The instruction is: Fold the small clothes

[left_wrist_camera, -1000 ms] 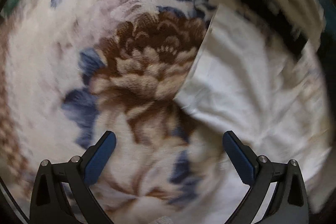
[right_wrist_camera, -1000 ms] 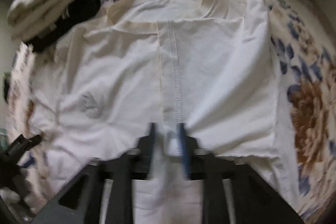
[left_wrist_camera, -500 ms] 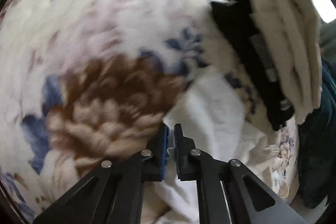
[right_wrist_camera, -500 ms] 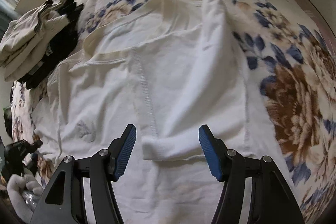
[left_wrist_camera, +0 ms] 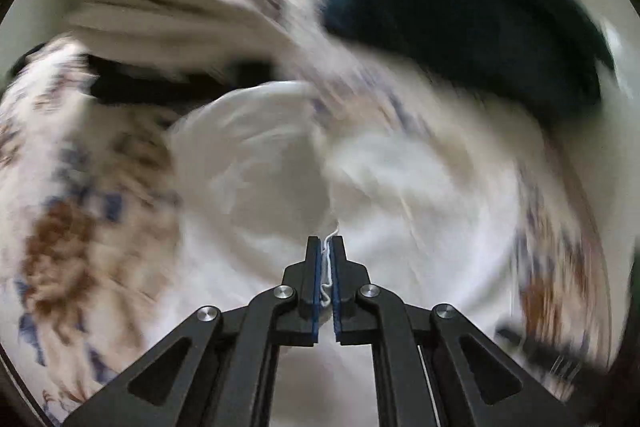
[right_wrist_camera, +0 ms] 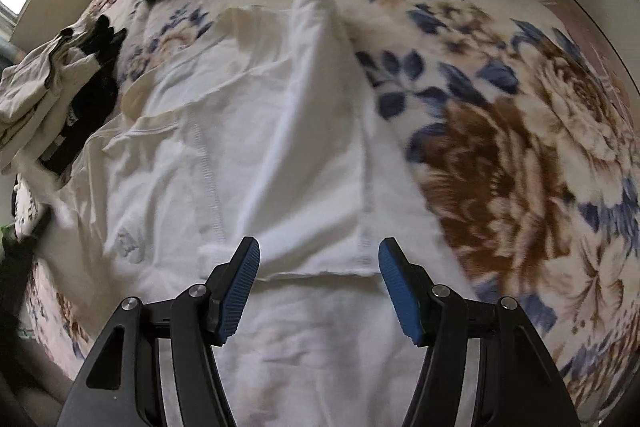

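The left wrist view is smeared by motion blur, so only rough shapes come through there: a white shirt (left_wrist_camera: 248, 163) spread over a floral blanket (left_wrist_camera: 68, 227), a dark teal heap (left_wrist_camera: 460, 11) at the top right and a beige stack (left_wrist_camera: 160, 7) at the top left with something black under it. The left gripper (left_wrist_camera: 328, 251) is sharp, its jaws pressed together on a thin fold of the shirt's white fabric, whose edge runs as a wavy line between the blue pads. The right wrist view is clearer: the shirt (right_wrist_camera: 248, 147) lies on the blanket (right_wrist_camera: 500, 147) with one sleeve side folded in over the body, its lower hem cut off by the frame. The right gripper (right_wrist_camera: 318, 277) hangs over the folded edge with jaws apart and nothing between them. A faint grey print (right_wrist_camera: 128, 243) on the shirt is too blurred to read. The beige clothes (right_wrist_camera: 36, 87) and a black garment (right_wrist_camera: 94, 87) at the left edge are partly cut off; a small pale tag on the black one cannot be read
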Tool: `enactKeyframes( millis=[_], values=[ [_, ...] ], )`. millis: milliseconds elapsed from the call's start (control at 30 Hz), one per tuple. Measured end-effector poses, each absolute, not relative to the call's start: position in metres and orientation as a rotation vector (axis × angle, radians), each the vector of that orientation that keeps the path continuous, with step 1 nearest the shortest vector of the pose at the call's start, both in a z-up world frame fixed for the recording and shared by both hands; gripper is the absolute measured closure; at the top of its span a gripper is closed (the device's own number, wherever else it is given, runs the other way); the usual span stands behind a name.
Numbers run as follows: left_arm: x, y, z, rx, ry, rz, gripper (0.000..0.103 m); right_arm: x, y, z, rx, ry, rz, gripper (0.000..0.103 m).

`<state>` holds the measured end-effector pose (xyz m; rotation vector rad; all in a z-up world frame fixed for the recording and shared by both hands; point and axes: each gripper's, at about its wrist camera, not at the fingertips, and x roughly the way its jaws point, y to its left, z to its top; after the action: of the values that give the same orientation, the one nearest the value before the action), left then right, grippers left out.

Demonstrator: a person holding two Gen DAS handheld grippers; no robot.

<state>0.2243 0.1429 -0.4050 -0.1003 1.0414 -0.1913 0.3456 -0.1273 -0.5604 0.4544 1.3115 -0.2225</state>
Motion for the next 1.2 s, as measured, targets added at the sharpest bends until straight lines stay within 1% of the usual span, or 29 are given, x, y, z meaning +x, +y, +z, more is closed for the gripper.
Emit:
enactKeyframes(
  millis=[33, 133, 200, 233, 267, 300, 367, 467, 567, 667, 700, 733, 767, 800, 833, 867, 1000, 1100, 1200],
  values=[
    [0.220, 0.139, -0.413, -0.099, 1.072, -0.217, 0.097, 0.345, -0.130, -0.560, 0.457, 1.312, -0.225, 0.038],
    [0.210, 0.139, -0.424, -0.116, 1.158, -0.243, 0.096, 0.348, -0.137, -0.556, 0.460, 1.319, -0.223, 0.038],
    [0.202, 0.156, -0.417, -0.152, 1.166, -0.224, 0.079, 0.354, -0.141, -0.551, 0.488, 1.322, -0.197, 0.038],
    [0.203, 0.161, -0.413, -0.173, 1.163, -0.201, 0.055, 0.360, -0.141, -0.549, 0.509, 1.325, -0.168, 0.038],
    [0.206, 0.163, -0.411, -0.192, 1.159, -0.183, 0.028, 0.368, -0.138, -0.548, 0.537, 1.333, -0.128, 0.038],
    [0.204, 0.176, -0.409, -0.225, 1.140, -0.144, 0.021, 0.376, -0.135, -0.547, 0.559, 1.342, -0.096, 0.038],
    [0.209, 0.189, -0.407, -0.252, 1.113, -0.086, 0.020, 0.395, -0.123, -0.545, 0.599, 1.344, -0.005, 0.038],
    [0.219, 0.219, -0.417, -0.202, 1.137, 0.075, 0.020, 0.435, -0.097, -0.552, 0.634, 1.360, 0.126, 0.038],
    [0.226, 0.243, -0.430, -0.205, 1.165, 0.200, 0.020, 0.477, -0.069, -0.581, 0.628, 1.413, 0.165, 0.038],
    [0.223, 0.265, -0.438, -0.233, 1.175, 0.275, 0.020, 0.500, -0.045, -0.608, 0.592, 1.488, 0.161, 0.038],
    [0.222, 0.270, -0.439, -0.238, 1.174, 0.291, 0.020, 0.502, -0.039, -0.613, 0.591, 1.490, 0.160, 0.041],
    [0.222, 0.272, -0.440, -0.239, 1.173, 0.296, 0.020, 0.503, -0.037, -0.615, 0.592, 1.483, 0.168, 0.048],
    [0.222, 0.273, -0.440, -0.238, 1.175, 0.300, 0.020, 0.503, -0.031, -0.612, 0.537, 1.467, 0.146, 0.080],
    [0.223, 0.273, -0.442, -0.238, 1.180, 0.305, 0.020, 0.502, -0.028, -0.609, 0.491, 1.454, 0.131, 0.097],
    [0.224, 0.273, -0.442, -0.241, 1.181, 0.303, 0.020, 0.502, -0.026, -0.603, 0.459, 1.428, 0.129, 0.098],
    [0.225, 0.271, -0.442, -0.245, 1.180, 0.298, 0.020, 0.500, -0.027, -0.596, 0.432, 1.394, 0.120, 0.101],
    [0.234, 0.263, -0.442, -0.238, 1.169, 0.288, 0.020, 0.496, -0.043, -0.577, 0.400, 1.327, 0.052, 0.101],
    [0.244, 0.259, -0.448, -0.246, 1.186, 0.284, 0.020, 0.495, -0.057, -0.575, 0.384, 1.334, 0.008, 0.101],
    [0.250, 0.256, -0.452, -0.249, 1.195, 0.280, 0.020, 0.488, -0.065, -0.581, 0.326, 1.398, -0.048, 0.101]
  ],
)
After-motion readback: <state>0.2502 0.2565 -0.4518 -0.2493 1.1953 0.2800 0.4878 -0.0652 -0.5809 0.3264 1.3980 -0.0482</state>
